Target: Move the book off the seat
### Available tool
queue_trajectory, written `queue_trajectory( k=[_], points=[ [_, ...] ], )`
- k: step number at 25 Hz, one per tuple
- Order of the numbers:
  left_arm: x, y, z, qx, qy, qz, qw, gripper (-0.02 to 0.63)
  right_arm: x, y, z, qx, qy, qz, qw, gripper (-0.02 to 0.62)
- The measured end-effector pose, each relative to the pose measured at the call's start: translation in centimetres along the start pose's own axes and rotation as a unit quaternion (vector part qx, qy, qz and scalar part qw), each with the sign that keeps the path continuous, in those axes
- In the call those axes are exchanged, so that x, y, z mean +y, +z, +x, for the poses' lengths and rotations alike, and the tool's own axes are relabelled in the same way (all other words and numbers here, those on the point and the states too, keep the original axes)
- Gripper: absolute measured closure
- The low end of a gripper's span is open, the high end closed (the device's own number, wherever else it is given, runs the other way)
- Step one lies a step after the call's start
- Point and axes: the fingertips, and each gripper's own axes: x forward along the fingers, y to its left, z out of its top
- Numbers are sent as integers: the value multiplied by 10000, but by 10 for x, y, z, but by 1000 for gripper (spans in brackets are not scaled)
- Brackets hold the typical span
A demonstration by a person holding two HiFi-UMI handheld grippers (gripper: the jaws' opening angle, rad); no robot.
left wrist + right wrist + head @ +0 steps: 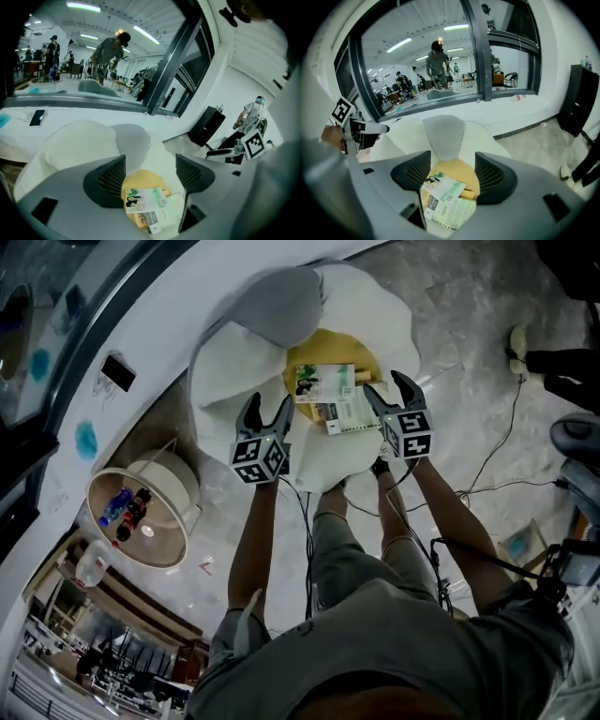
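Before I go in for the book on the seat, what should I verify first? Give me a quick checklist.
1. The left tool is open, gripping nothing: ok.
2. The right tool is open, gripping nothing: ok.
3. The book is in view on the seat: ok.
4. The book lies alone: not ok, a second booklet sits partly under it.
5. The floor by the feet is free of snags: not ok, cables run there.

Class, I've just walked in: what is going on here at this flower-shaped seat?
A person holds the left tongs and the right tongs over the seat, one on each side of the book. The book lies in the seat's middle. Both tongs are open and grip nothing.
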Motion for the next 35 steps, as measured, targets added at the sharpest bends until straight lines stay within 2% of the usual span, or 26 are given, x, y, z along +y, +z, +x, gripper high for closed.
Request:
queue_trajectory(
  k=[3, 7, 16, 21, 25, 27, 30, 32, 35],
  points=[
    [6, -39, 23, 254, -178, 89, 9995, 264, -11, -31, 25, 141, 9, 18, 9999, 295],
    [21, -86, 50, 504, -249, 139, 9983, 264, -19, -74, 42, 372, 45, -281, 9989, 295],
    [24, -138, 61, 356, -278, -313, 9985, 264, -6, -144, 77, 734, 601, -223, 9952, 295],
    [55, -174, 80, 524, -234, -425, 9974, 264, -7, -177, 130, 983, 641, -123, 9930, 295],
    [79, -202, 116, 656, -194, -758, 9948, 264, -8, -208, 168, 1262, 666, -52, 9898, 295],
    [96, -222, 145, 823, -104, -1008, 9914, 264, -6, -226, 189, 1514, 563, 69, 9868, 295],
    [111, -262, 190, 1498, 46, -980, 9838, 264, -8, -248, 210, 2112, 395, 202, 9764, 293],
    [106, -281, 201, 1834, -31, -1094, 9769, 264, -8, -250, 211, 2228, 394, 403, 9732, 293],
    [92, -299, 205, 1885, -434, -2024, 9600, 265, -4, -255, 211, 2213, 594, 1145, 9666, 295]
  ],
)
